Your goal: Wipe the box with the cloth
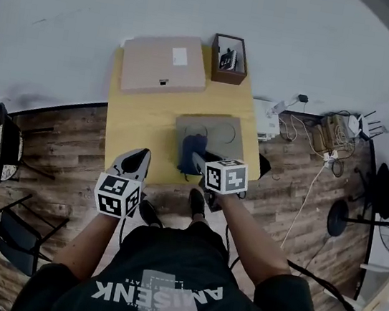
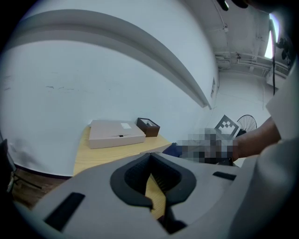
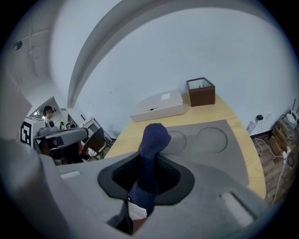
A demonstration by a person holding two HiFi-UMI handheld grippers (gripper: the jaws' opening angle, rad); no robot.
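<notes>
A flat grey box [image 1: 216,131] with two round recesses lies on the yellow table [image 1: 138,117], near its front right. In the right gripper view this grey box [image 3: 219,149] spreads out just ahead of the jaws. My right gripper [image 1: 195,160] is shut on a dark blue cloth [image 1: 193,147], which hangs over the box's near edge. The cloth [image 3: 154,140] stands up between that gripper's [image 3: 148,172] jaws. My left gripper [image 1: 138,159] hovers at the table's front left edge, shut and holding nothing. Its [image 2: 156,184] jaws show only a thin sliver of table between them.
A flat tan cardboard box [image 1: 165,63] [image 2: 117,133] [image 3: 159,105] lies at the table's far end. Beside it stands a small brown open box [image 1: 229,59] [image 2: 148,126] [image 3: 201,92]. Chairs [image 1: 3,148] stand on the floor at left. Cables [image 1: 328,135] and a fan [image 1: 348,219] sit at right.
</notes>
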